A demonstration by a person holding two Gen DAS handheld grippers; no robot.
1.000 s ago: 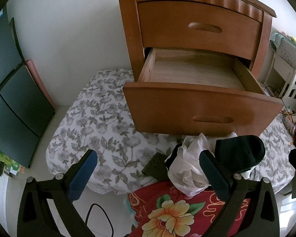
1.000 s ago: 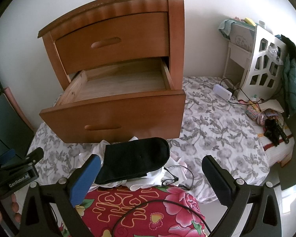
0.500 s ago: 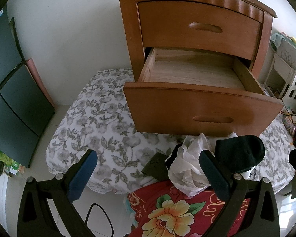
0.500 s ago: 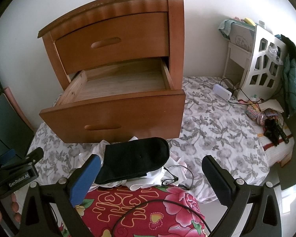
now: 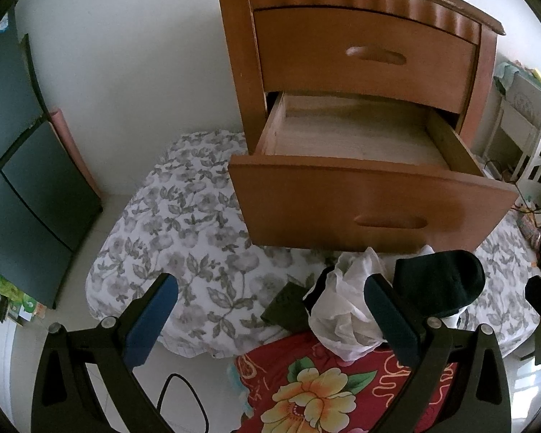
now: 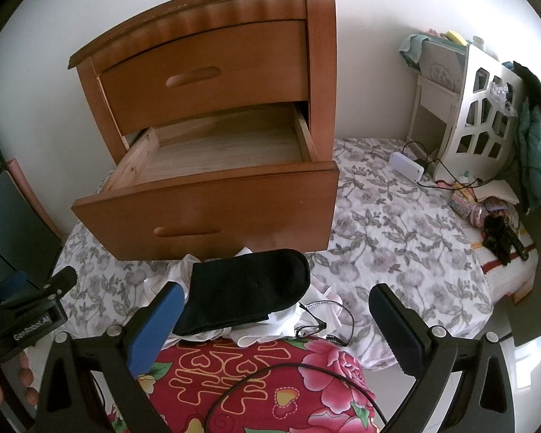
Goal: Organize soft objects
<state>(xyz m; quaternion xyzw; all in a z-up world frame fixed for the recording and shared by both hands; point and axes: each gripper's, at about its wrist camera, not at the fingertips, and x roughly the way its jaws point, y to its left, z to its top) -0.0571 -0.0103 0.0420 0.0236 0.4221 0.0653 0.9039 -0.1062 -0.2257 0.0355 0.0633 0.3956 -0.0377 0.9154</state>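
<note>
Currently, your right gripper (image 6: pixel 274 319), fingers spread and empty, is probably nearer the black sock (image 6: pixel 245 296), lying crosswise.

The nightstand (image 6: pixel 212 115) stands on the bedspread (image 6: pixel 396 223) against the wall, its lower drawer (image 6: pixel 212 195) pulled out. Before the drawer lies a sock (image 6: pixel 245 297) on crumpled cloth (image 5: pixel 346 310) — a blanket (image 6: pixel 256 379) nearer still.

The left tool (image 5: pixel 270 315) and right tool (image 6: pixel 274 324) both hover with fingers spread wide, gripping nothing. Fingertips (image 6: pixel 25 371) of the person's left hand show beneath the left tool.
</note>
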